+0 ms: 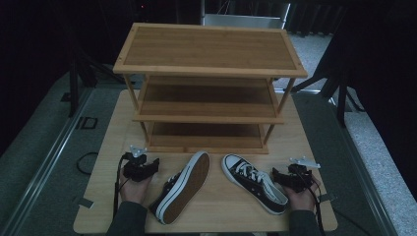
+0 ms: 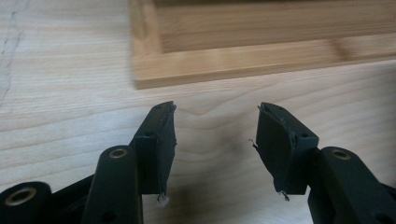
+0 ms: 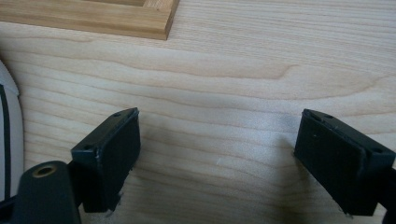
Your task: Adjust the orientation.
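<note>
Two black canvas sneakers with white soles lie on the wooden table (image 1: 216, 209) in front of a three-shelf wooden rack (image 1: 209, 49). The left sneaker (image 1: 183, 189) rests on its side with its tan sole showing. The right sneaker (image 1: 253, 183) stands upright, laces up. My left gripper (image 1: 147, 166) rests on the table to the left of the tipped sneaker, open, with only bare wood between its jaws (image 2: 215, 140). My right gripper (image 1: 281, 176) sits just right of the upright sneaker, open and empty (image 3: 219, 158). A white shoe edge (image 3: 9, 140) shows at the left of the right gripper view.
The rack's bottom rail (image 2: 261, 65) lies just ahead of the left gripper, and its corner (image 3: 116, 21) is ahead-left of the right gripper. All three shelves hold nothing. The table ends close behind both hands; dark floor and stands surround it.
</note>
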The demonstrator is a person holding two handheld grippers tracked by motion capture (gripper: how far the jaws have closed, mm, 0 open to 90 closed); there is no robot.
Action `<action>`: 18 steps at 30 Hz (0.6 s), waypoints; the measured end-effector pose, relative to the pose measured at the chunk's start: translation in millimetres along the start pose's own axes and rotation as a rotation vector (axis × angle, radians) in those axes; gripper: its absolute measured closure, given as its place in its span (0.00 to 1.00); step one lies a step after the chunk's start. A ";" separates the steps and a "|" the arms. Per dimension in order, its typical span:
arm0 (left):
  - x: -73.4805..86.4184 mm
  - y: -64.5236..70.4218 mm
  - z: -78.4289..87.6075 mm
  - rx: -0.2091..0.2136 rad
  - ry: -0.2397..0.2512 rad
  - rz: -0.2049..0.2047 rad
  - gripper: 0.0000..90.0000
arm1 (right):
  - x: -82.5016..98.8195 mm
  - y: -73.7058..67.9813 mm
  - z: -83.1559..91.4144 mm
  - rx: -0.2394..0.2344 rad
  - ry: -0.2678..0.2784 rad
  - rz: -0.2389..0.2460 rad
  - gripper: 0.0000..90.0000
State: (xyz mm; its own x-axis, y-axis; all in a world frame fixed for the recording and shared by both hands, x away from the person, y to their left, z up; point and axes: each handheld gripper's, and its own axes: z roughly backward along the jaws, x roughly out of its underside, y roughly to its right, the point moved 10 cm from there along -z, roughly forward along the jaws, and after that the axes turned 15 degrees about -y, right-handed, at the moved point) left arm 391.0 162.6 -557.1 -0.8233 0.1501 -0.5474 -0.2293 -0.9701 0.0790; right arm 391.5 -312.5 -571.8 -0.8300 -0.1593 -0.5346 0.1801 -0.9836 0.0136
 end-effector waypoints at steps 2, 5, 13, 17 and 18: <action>-0.7 5.1 7.8 0.004 0.019 -0.018 0.53 | 0.0 0.0 0.0 0.000 0.000 0.000 0.16; -0.3 15.6 19.3 0.040 0.047 -0.042 0.53 | 0.0 0.0 0.0 0.000 0.000 0.000 0.16; 6.6 44.7 36.1 0.115 0.042 -0.114 0.54 | 0.0 0.0 0.0 0.000 0.000 0.000 0.16; 9.1 60.8 44.8 0.140 0.052 -0.165 0.54 | 0.0 0.0 0.0 0.000 0.000 0.000 0.16; 9.6 63.1 46.2 0.149 0.053 -0.170 0.54 | 0.0 0.0 0.0 0.000 0.000 0.000 0.16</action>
State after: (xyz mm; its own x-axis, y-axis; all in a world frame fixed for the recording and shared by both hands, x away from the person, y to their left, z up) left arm 344.6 111.6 -518.9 -0.7390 0.2946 -0.6058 -0.4395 -0.8924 0.1022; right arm 391.5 -312.5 -571.8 -0.8300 -0.1593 -0.5344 0.1801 -0.9836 0.0135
